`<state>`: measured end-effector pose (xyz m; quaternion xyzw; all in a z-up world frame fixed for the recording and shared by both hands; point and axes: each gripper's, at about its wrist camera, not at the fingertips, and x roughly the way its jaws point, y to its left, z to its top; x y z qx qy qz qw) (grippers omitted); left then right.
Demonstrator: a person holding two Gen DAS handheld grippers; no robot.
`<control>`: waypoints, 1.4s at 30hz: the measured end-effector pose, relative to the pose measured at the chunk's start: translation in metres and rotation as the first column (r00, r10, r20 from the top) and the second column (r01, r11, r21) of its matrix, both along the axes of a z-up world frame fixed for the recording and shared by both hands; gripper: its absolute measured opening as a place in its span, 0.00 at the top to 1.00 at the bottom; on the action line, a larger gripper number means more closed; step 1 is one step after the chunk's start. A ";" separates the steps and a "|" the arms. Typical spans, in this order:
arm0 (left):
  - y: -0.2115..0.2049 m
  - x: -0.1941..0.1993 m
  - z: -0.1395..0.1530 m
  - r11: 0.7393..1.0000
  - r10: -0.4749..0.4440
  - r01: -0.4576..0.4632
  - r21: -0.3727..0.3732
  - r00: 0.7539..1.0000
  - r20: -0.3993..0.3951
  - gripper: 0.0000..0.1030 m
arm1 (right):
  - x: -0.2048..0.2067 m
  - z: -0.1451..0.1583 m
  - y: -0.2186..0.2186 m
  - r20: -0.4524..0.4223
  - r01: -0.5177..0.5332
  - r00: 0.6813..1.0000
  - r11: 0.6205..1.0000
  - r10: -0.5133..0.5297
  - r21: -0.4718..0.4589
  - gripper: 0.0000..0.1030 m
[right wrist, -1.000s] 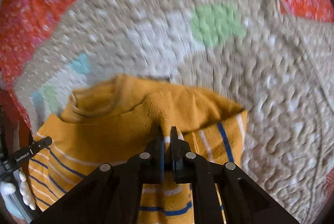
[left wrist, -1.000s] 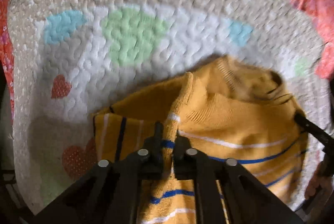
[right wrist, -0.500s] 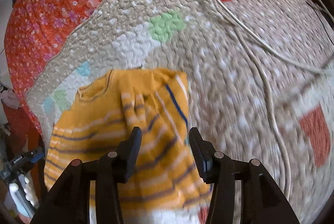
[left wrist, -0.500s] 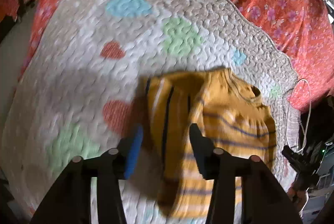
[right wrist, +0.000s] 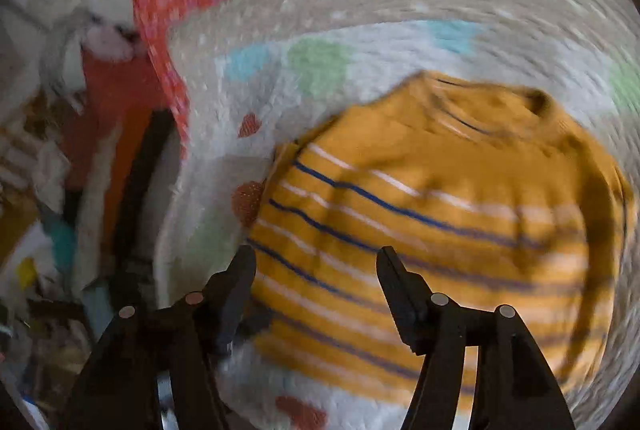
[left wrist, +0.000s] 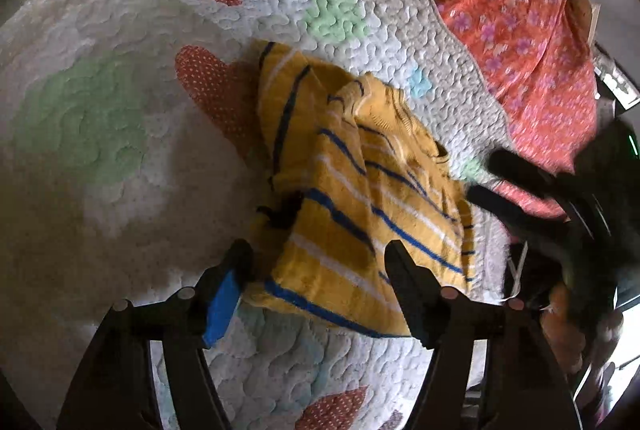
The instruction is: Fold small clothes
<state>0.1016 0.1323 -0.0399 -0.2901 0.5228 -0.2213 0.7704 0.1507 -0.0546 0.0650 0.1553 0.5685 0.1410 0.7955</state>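
Note:
A small yellow knit sweater (left wrist: 360, 197) with blue and white stripes lies on a quilted mat (left wrist: 120, 157), both sleeves folded in over its body. My left gripper (left wrist: 320, 266) is open and empty, just above the sweater's lower hem. My right gripper (right wrist: 316, 270) is open and empty over the sweater (right wrist: 440, 213), near its hem. The right wrist view is blurred by motion. The right gripper (left wrist: 500, 181) also shows as dark fingers at the right edge of the left wrist view.
The mat (right wrist: 360, 29) has pastel hearts and lies on a red floral bedsheet (left wrist: 520, 9). Cluttered items and a dark bar (right wrist: 136, 197) sit off the bed's edge to the left in the right wrist view.
Both grippers let go of the sleeves they held a second ago and opened. They have pulled back from the sweater; the right one now swings toward its hem.

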 end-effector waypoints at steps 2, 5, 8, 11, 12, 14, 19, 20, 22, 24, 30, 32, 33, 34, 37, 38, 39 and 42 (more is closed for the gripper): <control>0.006 0.001 -0.006 1.000 0.010 -0.011 -0.026 1.000 -0.018 0.34 | 0.023 -0.014 0.030 -0.070 -0.041 0.997 0.997 0.037 -0.064 0.35; 0.010 0.000 -0.010 0.998 0.019 -0.021 -0.053 1.000 -0.024 0.34 | 0.052 -0.043 0.068 -0.197 -0.105 0.978 0.977 0.067 -0.188 0.35; 0.004 -0.003 -0.007 0.999 0.012 -0.013 -0.045 1.000 -0.024 0.31 | 0.069 -0.057 0.098 -0.249 -0.175 0.962 0.950 0.110 -0.258 0.35; -0.001 -0.004 -0.008 0.999 0.027 -0.028 -0.041 0.999 -0.027 0.29 | 0.081 -0.070 0.122 -0.318 -0.238 0.938 0.923 0.138 -0.302 0.35; -0.003 -0.004 -0.008 0.999 0.035 -0.036 -0.037 0.999 -0.033 0.29 | 0.082 -0.076 0.131 -0.348 -0.267 0.927 0.902 0.144 -0.340 0.35; -0.008 -0.003 -0.008 0.999 0.041 -0.042 -0.012 0.999 -0.035 0.30 | 0.082 -0.086 0.145 -0.390 -0.320 0.908 0.858 0.156 -0.403 0.34; -0.022 0.001 -0.016 1.000 -0.013 0.011 -0.022 0.996 -0.093 0.83 | 0.065 -0.095 0.173 -0.393 -0.425 0.891 0.725 0.229 -0.542 0.62; -0.021 0.000 -0.017 1.000 -0.002 0.000 -0.030 0.995 -0.096 0.84 | 0.059 -0.093 0.176 -0.373 -0.428 0.895 0.707 0.246 -0.563 0.72; -0.023 -0.003 -0.010 1.000 -0.008 0.006 -0.031 0.996 -0.083 0.84 | 0.049 -0.080 0.173 -0.317 -0.398 0.913 0.727 0.255 -0.560 0.80; -0.025 -0.008 0.000 0.998 -0.021 0.017 -0.059 0.997 -0.068 0.84 | 0.039 -0.056 0.156 -0.246 -0.343 0.937 0.778 0.247 -0.526 0.82; -0.071 -0.024 0.053 0.997 -0.076 0.077 -0.025 0.996 0.055 0.84 | 0.000 0.026 0.054 -0.029 -0.161 0.987 0.925 0.160 -0.345 0.83; -0.104 -0.026 0.065 0.992 -0.121 0.122 -0.017 0.990 0.068 0.84 | -0.009 0.041 0.016 0.014 -0.095 0.994 0.950 0.104 -0.297 0.83; -0.118 -0.025 0.067 0.990 -0.137 0.138 -0.009 0.988 0.069 0.84 | -0.020 0.046 -0.011 0.033 -0.051 0.998 0.962 0.062 -0.268 0.83; -0.141 -0.027 0.070 0.986 -0.166 0.165 0.012 0.983 0.073 0.84 | -0.031 0.047 -0.038 0.048 -0.010 0.999 0.971 0.022 -0.240 0.83; -0.191 -0.034 0.070 0.971 -0.231 0.224 0.084 0.970 0.080 0.84 | -0.049 0.037 -0.098 0.061 0.087 0.995 0.979 -0.077 -0.185 0.83; -0.207 -0.036 0.066 0.964 -0.253 0.244 0.108 0.964 0.077 0.84 | -0.054 0.029 -0.119 0.056 0.127 0.991 0.980 -0.120 -0.154 0.83; -0.220 -0.038 0.063 0.956 -0.274 0.263 0.134 0.959 0.075 0.84 | -0.059 0.021 -0.137 0.051 0.162 0.986 0.978 -0.157 -0.131 0.83; -0.258 -0.046 0.055 0.928 -0.332 0.312 0.206 0.941 0.069 0.84 | -0.080 -0.001 -0.185 0.031 0.257 0.966 0.964 -0.255 -0.063 0.83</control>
